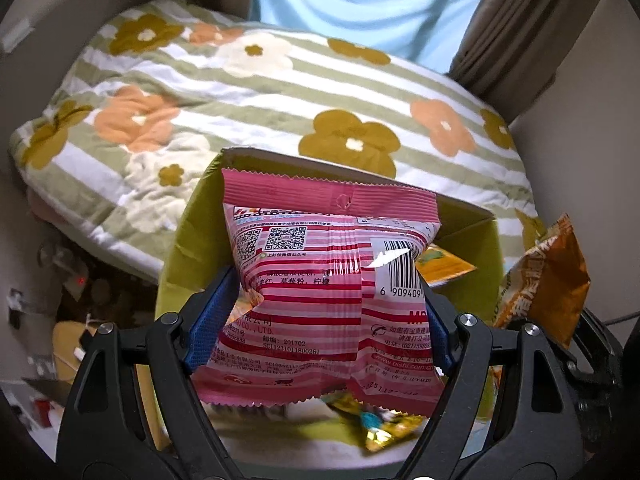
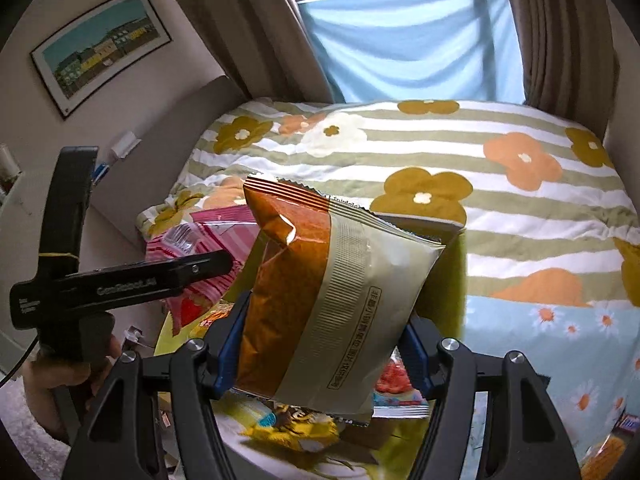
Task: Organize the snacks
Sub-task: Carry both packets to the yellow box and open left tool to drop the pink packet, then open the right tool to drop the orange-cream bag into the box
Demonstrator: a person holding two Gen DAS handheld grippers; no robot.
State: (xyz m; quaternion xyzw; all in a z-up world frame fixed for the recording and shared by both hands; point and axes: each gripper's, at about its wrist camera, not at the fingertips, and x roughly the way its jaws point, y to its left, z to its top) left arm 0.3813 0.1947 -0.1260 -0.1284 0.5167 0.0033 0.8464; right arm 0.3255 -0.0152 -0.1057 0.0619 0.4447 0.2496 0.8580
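Transport was in hand: pink packet (image 1: 320, 280) was clamped by left gripper (image 1: 328, 316); orange packet (image 2: 320, 292) by right gripper (image 2: 324, 344); lowering into the green box (image 1: 180, 248) and release seemed called for next.

Soft daylight through the blue cloth (image 2: 416, 40) at the window, dim corners ringed in black by the fisheye with bent edges, glare on the pink packet (image 1: 328, 288) at its barcode and on the orange packet (image 2: 320, 292), blurred snacks below.

Glossy pink-striped plastic snack packet (image 1: 320, 280); shiny orange-and-cream foil snack bag (image 2: 320, 300); matt green cardboard box (image 1: 188, 240); soft quilted flowered cloth bedspread (image 1: 280, 92).
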